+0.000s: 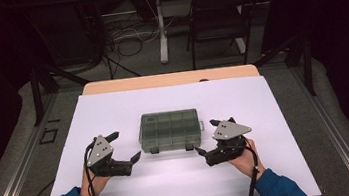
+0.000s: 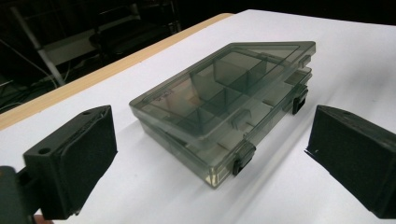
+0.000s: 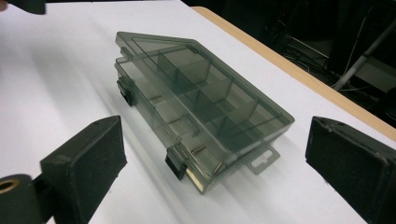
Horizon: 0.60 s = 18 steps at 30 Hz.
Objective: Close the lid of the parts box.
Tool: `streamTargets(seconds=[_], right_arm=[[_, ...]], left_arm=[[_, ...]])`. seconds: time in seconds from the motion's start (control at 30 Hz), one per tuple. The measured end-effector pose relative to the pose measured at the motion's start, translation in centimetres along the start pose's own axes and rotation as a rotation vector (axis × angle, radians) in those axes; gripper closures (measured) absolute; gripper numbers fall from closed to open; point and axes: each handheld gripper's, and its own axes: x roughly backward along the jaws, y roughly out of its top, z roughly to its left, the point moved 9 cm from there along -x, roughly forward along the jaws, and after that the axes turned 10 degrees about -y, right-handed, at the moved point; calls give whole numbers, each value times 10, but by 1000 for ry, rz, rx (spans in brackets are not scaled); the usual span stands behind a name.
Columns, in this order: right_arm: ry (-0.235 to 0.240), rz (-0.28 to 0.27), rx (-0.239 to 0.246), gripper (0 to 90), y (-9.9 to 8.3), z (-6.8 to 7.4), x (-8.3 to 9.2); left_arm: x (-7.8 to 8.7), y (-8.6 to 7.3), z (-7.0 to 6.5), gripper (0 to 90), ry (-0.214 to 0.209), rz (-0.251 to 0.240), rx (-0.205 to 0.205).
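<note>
High view: we list one smoky compartment box [image 1: 170, 130], lid closed, two dark latches, mid-bench [image 1: 113, 105]; no legible lettering. Left tool [image 1: 124, 145] and right tool [image 1: 206, 136] flank it, jaws apart, empty.

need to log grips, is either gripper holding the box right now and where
Nothing is held. The left gripper and right gripper are both open, apart from the closed compartment box.
</note>
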Motion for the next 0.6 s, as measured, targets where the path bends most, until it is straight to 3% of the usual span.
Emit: streamTargets(seconds=[0.6], right_arm=[[-75, -4, -19, 0, -24, -8, 26]], left_arm=[[29, -30, -2, 0, 64, 25, 30]])
